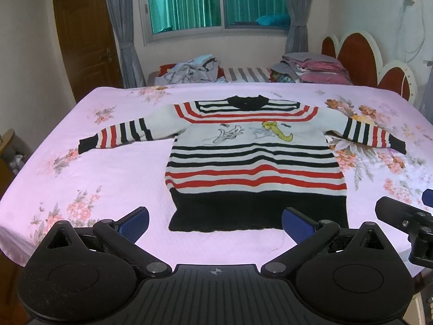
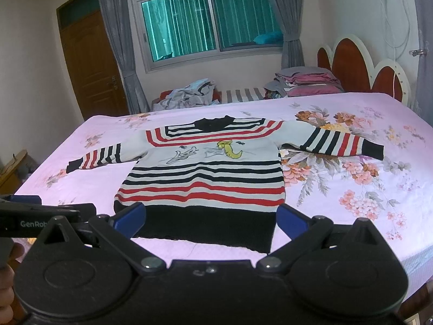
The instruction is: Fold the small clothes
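Striped sweater (image 1: 254, 162) spread flat on floral bedsheet (image 1: 108, 178), sleeves out, ready for folding; left gripper (image 1: 215, 223) and right gripper (image 2: 211, 220) wide open, empty, poised near hem.

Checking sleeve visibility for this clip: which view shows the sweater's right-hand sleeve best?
The right wrist view: the whole sleeve lies unobstructed, cuff included, on the floral sheet. The left wrist view shows the same sleeve smaller, near the frame's edge.
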`<state>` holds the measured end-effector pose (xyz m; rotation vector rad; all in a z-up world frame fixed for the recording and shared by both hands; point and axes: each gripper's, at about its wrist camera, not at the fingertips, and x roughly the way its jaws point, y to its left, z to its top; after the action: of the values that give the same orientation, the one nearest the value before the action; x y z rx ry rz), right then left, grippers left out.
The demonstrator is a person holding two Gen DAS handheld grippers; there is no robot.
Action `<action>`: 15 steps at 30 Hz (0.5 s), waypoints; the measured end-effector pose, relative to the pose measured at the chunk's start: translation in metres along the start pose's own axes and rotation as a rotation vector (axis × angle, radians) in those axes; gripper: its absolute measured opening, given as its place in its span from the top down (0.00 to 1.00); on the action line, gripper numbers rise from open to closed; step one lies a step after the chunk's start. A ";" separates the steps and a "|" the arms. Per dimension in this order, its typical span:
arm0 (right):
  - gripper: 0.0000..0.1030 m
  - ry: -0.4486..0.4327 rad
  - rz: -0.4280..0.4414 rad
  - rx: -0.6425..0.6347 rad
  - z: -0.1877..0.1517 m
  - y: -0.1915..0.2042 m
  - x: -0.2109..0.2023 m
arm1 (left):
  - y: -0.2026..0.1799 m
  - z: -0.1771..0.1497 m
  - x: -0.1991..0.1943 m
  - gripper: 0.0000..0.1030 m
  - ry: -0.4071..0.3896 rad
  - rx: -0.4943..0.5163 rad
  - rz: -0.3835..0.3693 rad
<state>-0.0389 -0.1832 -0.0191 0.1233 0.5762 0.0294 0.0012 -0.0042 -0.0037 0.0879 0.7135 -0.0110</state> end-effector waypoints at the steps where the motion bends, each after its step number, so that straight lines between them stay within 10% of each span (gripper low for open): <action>1: 0.00 0.001 0.000 0.002 0.000 0.000 0.001 | 0.000 0.000 0.000 0.00 0.000 0.000 0.001; 15: 0.00 0.005 0.001 0.004 0.002 0.002 0.007 | -0.002 0.004 0.007 0.00 0.005 -0.001 0.005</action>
<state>-0.0321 -0.1813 -0.0208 0.1275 0.5812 0.0293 0.0088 -0.0064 -0.0051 0.0884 0.7185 -0.0058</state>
